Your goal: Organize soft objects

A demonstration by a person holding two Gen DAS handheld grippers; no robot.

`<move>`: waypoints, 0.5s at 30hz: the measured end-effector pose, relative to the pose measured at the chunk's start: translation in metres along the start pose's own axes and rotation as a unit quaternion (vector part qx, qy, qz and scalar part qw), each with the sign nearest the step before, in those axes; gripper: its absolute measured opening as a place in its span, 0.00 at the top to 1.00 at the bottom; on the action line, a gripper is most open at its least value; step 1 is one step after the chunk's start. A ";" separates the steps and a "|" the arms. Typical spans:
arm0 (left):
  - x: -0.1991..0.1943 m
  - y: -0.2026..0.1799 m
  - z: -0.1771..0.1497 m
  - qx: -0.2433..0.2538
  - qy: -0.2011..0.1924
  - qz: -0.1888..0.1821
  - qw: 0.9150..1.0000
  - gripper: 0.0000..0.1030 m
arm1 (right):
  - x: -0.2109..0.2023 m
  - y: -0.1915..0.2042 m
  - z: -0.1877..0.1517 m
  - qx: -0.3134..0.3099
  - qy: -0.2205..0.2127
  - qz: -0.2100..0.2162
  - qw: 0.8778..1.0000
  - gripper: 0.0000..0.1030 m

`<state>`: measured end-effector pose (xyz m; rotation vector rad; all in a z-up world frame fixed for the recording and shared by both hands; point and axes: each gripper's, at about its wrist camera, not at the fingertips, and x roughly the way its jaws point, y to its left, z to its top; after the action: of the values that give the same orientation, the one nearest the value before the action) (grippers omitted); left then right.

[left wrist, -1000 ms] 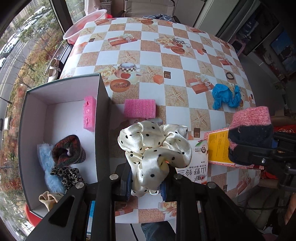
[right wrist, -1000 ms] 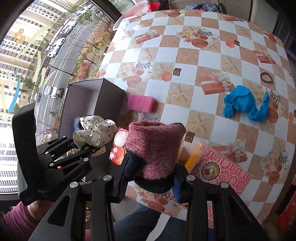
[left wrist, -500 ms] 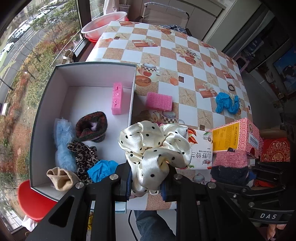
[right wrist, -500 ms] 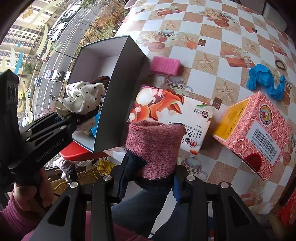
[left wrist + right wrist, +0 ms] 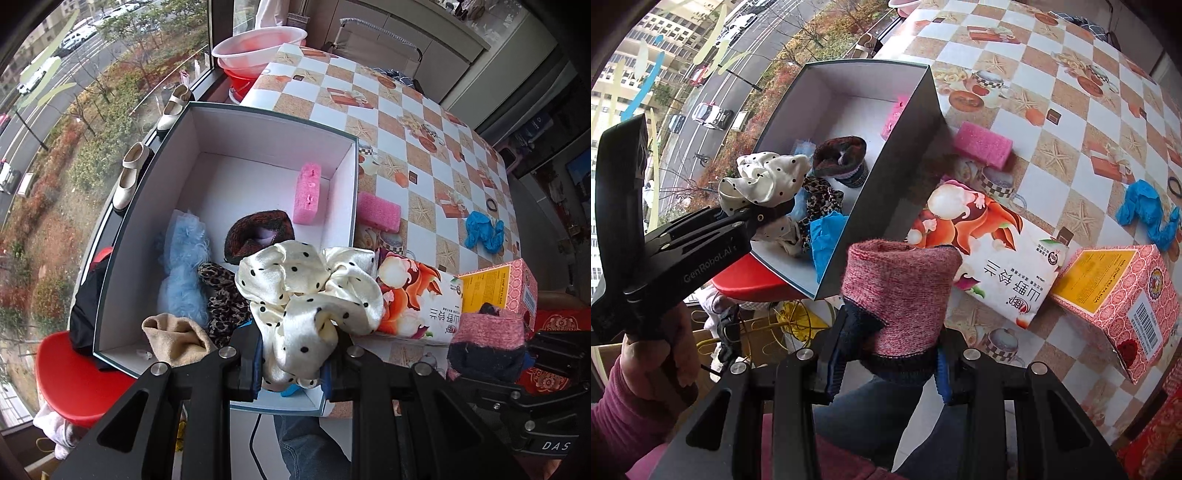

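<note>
My left gripper [image 5: 295, 365] is shut on a cream polka-dot scrunchie [image 5: 306, 295] and holds it above the near right corner of the open storage box [image 5: 354, 192]; it also shows in the right wrist view [image 5: 764, 181]. My right gripper [image 5: 886, 362] is shut on a rolled pink and navy sock [image 5: 901, 295], held over the table's front edge to the right of the box. The box holds a pink sponge [image 5: 307, 194], a dark knit sock [image 5: 258, 236], a blue fluffy piece [image 5: 183, 269], a leopard scrunchie [image 5: 221, 295], a beige sock [image 5: 177, 339] and a blue cloth [image 5: 825, 240].
A second pink sponge [image 5: 378, 210] lies on the chequered table just right of the box. A blue glove [image 5: 484, 232] lies further right. A white printed carton [image 5: 982, 240] and a pink carton [image 5: 1115, 299] lie near the front edge. A red stool [image 5: 74, 376] stands below the box.
Both grippers have moved left and back toward me with their loads. The scrunchie went from over the table beside the box to over the box's near corner.
</note>
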<state>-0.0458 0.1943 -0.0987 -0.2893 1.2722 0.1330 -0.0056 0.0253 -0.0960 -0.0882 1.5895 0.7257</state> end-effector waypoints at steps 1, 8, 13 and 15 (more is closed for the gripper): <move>0.000 0.002 -0.001 -0.002 -0.001 0.000 1.000 0.75 | 0.000 0.002 0.001 -0.003 0.001 -0.002 1.000 0.61; 0.001 0.009 -0.002 -0.015 -0.007 -0.004 1.000 0.75 | 0.002 0.014 0.007 -0.020 0.007 -0.013 1.000 0.61; 0.002 0.014 -0.003 -0.022 -0.008 -0.004 1.000 0.75 | 0.002 0.017 0.012 -0.027 0.007 -0.018 0.999 0.61; 0.002 0.016 -0.003 -0.025 -0.008 -0.004 1.000 0.75 | 0.002 0.019 0.014 -0.029 0.007 -0.020 0.999 0.61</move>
<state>-0.0522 0.2083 -0.1040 -0.3349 1.2537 0.1607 -0.0025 0.0476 -0.0906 -0.1666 1.5757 0.7420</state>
